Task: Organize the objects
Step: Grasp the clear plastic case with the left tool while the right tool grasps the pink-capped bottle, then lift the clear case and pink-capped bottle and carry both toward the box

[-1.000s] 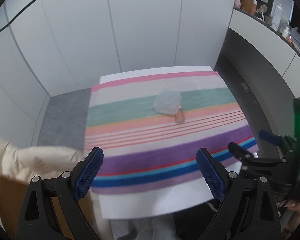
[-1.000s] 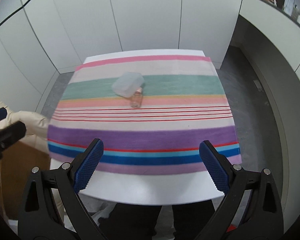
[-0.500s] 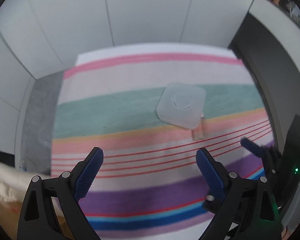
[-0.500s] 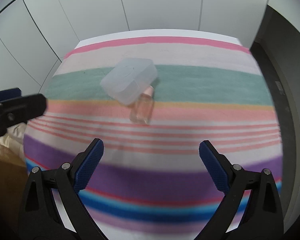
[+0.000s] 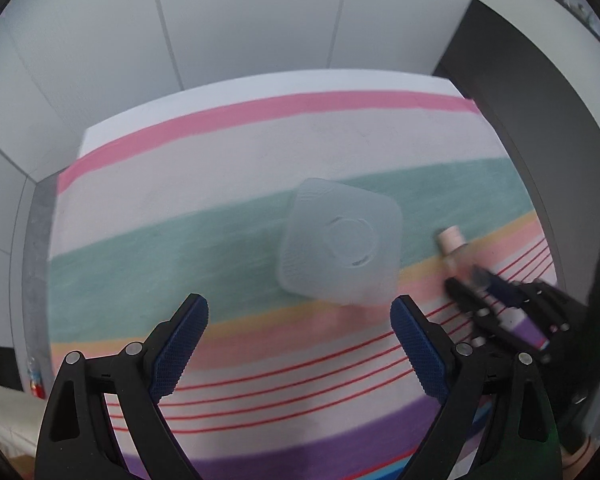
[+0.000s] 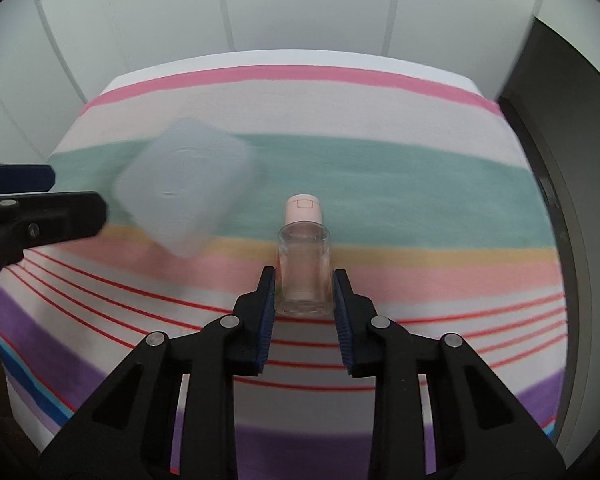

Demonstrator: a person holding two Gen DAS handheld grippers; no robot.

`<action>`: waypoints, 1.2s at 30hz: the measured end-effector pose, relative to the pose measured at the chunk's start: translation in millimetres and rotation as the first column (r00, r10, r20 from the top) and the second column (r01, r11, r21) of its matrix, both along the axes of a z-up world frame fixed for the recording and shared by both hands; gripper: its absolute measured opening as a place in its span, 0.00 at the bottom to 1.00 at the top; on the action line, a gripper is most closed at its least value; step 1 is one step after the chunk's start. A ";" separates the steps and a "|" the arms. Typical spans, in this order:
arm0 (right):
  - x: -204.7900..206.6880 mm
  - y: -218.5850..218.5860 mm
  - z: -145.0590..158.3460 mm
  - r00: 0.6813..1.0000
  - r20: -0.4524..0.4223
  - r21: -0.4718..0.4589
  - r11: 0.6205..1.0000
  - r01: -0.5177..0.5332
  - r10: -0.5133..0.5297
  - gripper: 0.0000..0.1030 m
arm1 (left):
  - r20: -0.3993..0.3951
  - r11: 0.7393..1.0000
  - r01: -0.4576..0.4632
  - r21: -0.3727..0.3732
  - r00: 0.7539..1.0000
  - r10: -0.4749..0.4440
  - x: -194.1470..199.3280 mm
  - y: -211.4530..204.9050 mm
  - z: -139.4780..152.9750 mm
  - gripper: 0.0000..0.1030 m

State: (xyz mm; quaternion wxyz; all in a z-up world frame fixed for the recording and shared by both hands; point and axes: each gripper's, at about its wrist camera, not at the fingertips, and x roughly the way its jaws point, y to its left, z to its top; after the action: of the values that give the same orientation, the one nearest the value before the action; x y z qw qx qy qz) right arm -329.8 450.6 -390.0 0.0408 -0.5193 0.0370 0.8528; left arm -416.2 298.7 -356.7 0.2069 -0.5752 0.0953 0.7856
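A small clear bottle (image 6: 303, 272) with a pale pink cap lies on the striped cloth (image 6: 380, 184). My right gripper (image 6: 304, 280) is shut on the bottle, one pad on each side of its body. It also shows in the left wrist view (image 5: 452, 246), with the right gripper (image 5: 476, 280) around it. A translucent, rounded square plastic box (image 5: 340, 242) lies upside down on the cloth, left of the bottle; in the right wrist view the box (image 6: 186, 186) is blurred. My left gripper (image 5: 298, 316) is open, just short of the box's near edge.
The striped cloth covers a white table (image 5: 100, 132) set against white wall panels. A dark floor gap (image 5: 540, 120) runs along the table's right side. A cream cushion (image 5: 0, 408) sits at the lower left.
Both grippers moved forward over the cloth. The right gripper closed on the bottle. The left gripper came close to the plastic box and stayed open.
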 end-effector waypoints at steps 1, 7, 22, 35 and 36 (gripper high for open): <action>4.4 8.7 -0.1 1.000 -0.005 -0.005 1.000 0.022 -0.022 0.28 | 0.002 1.000 0.006 -0.006 1.000 -0.006 0.0 6.2 -3.2 0.91; 19.1 34.3 4.0 0.997 -0.028 -0.093 0.993 0.074 -0.077 0.28 | 0.050 0.999 0.037 -0.030 0.998 -0.035 -10.4 43.4 -24.1 0.92; 12.6 43.4 6.7 0.997 -0.002 -0.078 0.994 0.082 -0.083 0.28 | -0.006 0.998 -0.048 -0.044 0.999 0.048 -19.6 46.0 -34.8 0.81; 10.6 50.3 91.8 0.994 -0.044 -0.007 0.995 0.100 -0.100 0.28 | -0.078 0.982 -0.153 -0.108 0.986 0.145 -5.0 4.5 46.1 0.81; 10.9 48.5 105.3 0.994 -0.056 0.004 0.996 0.091 -0.090 0.28 | -0.090 0.982 -0.157 -0.108 0.985 0.147 -2.7 2.5 55.6 0.81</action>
State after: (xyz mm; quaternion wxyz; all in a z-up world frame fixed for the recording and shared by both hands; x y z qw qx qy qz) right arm -318.9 499.1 -284.7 0.0800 -0.4931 0.0590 0.8643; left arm -418.8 301.2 -301.0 0.1089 -0.5590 0.1043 0.8154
